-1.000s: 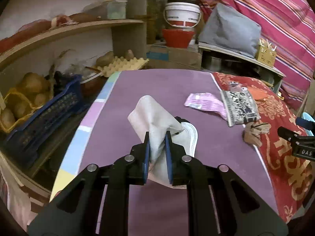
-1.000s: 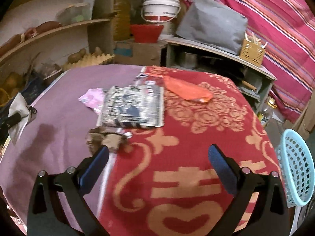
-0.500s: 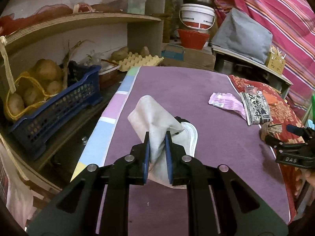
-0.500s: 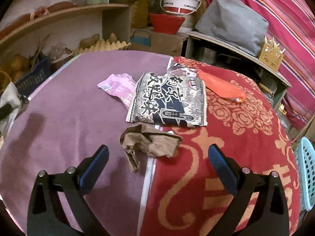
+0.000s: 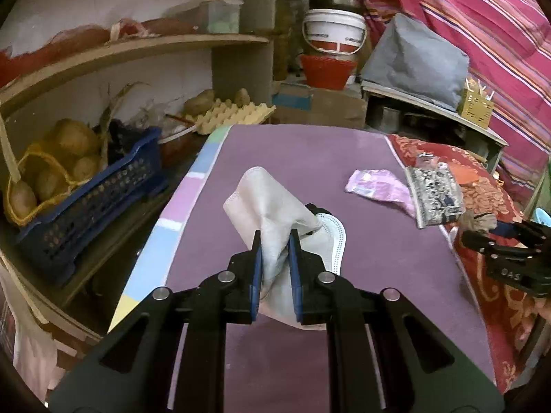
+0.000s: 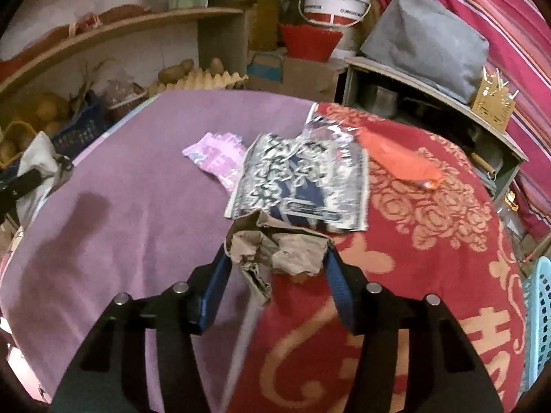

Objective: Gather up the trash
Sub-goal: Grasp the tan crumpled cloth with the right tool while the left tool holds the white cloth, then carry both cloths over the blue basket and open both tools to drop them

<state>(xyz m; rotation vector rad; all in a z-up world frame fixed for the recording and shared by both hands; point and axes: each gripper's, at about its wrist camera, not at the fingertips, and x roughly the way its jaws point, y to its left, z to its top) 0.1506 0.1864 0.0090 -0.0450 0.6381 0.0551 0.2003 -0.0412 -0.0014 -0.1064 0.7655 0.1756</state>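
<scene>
My left gripper (image 5: 274, 237) is shut on a crumpled white face mask (image 5: 268, 199), held over the purple tablecloth (image 5: 292, 158). My right gripper (image 6: 275, 258) has its jaws closing around a crumpled brown paper (image 6: 289, 251), and both pads touch its sides. The paper lies where the purple cloth meets the red patterned cloth (image 6: 413, 241). Beyond it lie a black-and-white snack packet (image 6: 299, 182), a pink wrapper (image 6: 215, 156) and an orange wrapper (image 6: 399, 161). In the left wrist view the right gripper (image 5: 496, 237) shows at the right edge.
A light blue plastic basket (image 6: 540, 309) stands off the table's right side. Left of the table are a dark blue crate (image 5: 89, 199), netted potatoes (image 5: 51, 172) and an egg tray (image 5: 234, 113). Behind the table sit a white bucket (image 5: 334, 31) and shelves.
My right gripper came forward over the brown paper and its jaws narrowed from wide open onto it. The left gripper kept its hold on the mask.
</scene>
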